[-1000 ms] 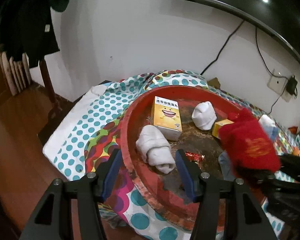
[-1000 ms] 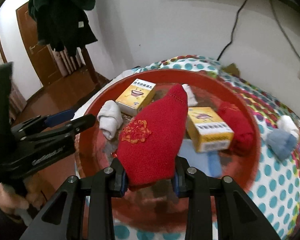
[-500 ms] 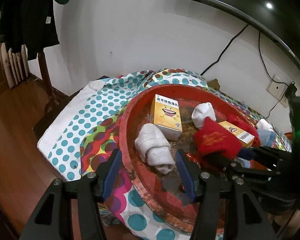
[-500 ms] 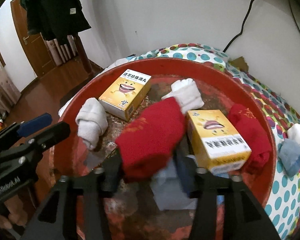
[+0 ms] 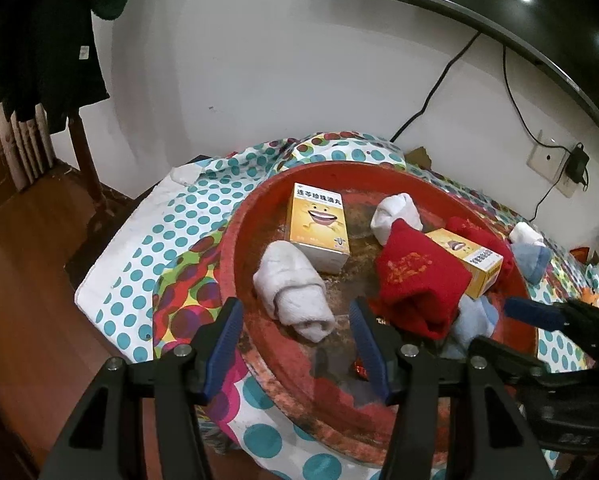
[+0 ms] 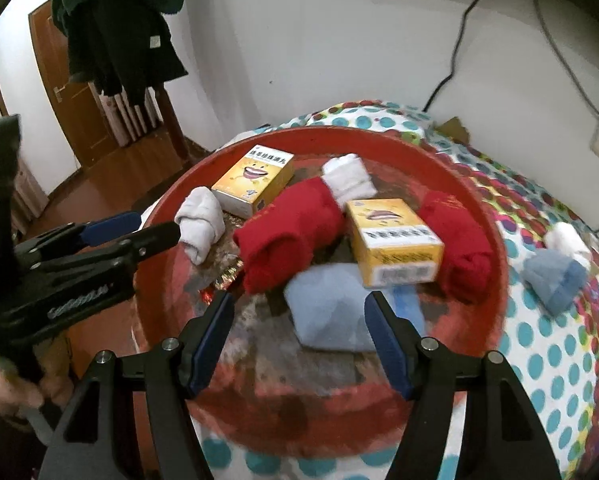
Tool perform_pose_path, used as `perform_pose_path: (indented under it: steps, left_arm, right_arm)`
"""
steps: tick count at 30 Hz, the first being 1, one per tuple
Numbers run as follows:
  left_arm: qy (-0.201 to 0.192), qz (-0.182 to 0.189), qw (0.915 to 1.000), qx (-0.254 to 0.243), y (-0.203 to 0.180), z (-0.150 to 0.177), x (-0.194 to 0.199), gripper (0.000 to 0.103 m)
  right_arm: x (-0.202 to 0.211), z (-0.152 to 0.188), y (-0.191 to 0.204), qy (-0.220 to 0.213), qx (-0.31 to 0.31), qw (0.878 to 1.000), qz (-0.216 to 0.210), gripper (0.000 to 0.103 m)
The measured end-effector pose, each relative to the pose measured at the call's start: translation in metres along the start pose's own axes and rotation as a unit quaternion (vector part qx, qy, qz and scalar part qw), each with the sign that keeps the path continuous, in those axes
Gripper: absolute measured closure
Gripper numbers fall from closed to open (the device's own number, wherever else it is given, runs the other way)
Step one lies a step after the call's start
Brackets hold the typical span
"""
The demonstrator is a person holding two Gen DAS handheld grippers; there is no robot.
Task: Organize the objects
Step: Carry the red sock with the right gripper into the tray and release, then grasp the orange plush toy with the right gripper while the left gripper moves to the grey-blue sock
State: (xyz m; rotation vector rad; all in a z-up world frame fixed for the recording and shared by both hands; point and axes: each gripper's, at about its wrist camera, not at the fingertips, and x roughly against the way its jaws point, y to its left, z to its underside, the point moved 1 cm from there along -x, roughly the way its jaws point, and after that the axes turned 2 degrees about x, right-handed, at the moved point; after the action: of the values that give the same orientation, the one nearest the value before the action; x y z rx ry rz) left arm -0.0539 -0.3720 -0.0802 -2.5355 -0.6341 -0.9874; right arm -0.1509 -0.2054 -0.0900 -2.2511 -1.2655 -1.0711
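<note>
A round red tray [image 6: 363,132] [image 5: 359,166] holds two yellow boxes [image 6: 255,180] [image 6: 391,236], two white sock rolls [image 6: 199,224] [image 6: 347,176], two red socks and a light blue sock [image 6: 327,308]. The nearer red sock [image 6: 295,228] [image 5: 419,280] lies loose between the boxes. My right gripper [image 6: 299,320] hovers over the light blue sock, its jaws opening and pressing on nothing. Over the tray's left rim my left gripper [image 5: 295,332] stands open, with a white roll [image 5: 293,290] just beyond its fingertips and untouched.
The tray rests on a polka-dot cloth [image 6: 547,344]. A blue sock [image 6: 555,276] and a white sock [image 6: 567,240] lie on the cloth right of the tray. Dark clothes [image 6: 119,28] hang on a wooden rack at the left. Cables run down the wall behind.
The right gripper brought the red sock down into the tray, opened and let it go, then drew back. The left gripper stayed still.
</note>
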Motion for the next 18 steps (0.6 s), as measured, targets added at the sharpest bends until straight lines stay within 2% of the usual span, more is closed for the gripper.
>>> perform_pose_path:
  steps: [5, 10, 13, 18]
  left_arm:
    - [0.002, -0.001, 0.9999, -0.01, -0.006, 0.003, -0.001, 0.046]
    - [0.002, 0.002, 0.9996, -0.028, -0.016, 0.006, -0.001, 0.046]
    - [0.005, 0.004, 0.9993, -0.037, -0.021, 0.009, -0.002, 0.046]
    - [0.006, 0.001, 0.9989, -0.047, -0.026, 0.011, -0.003, 0.046]
  right_arm:
    - [0.025, 0.016, -0.034, -0.021, -0.024, 0.999, 0.03, 0.035]
    - [0.049, 0.04, -0.1, -0.031, -0.088, 0.991, 0.092, 0.033]
    - [0.065, 0.058, -0.144, -0.033, -0.126, 0.982, 0.136, 0.032]
    - [0.094, 0.094, -0.217, -0.033, -0.192, 0.959, 0.207, 0.029]
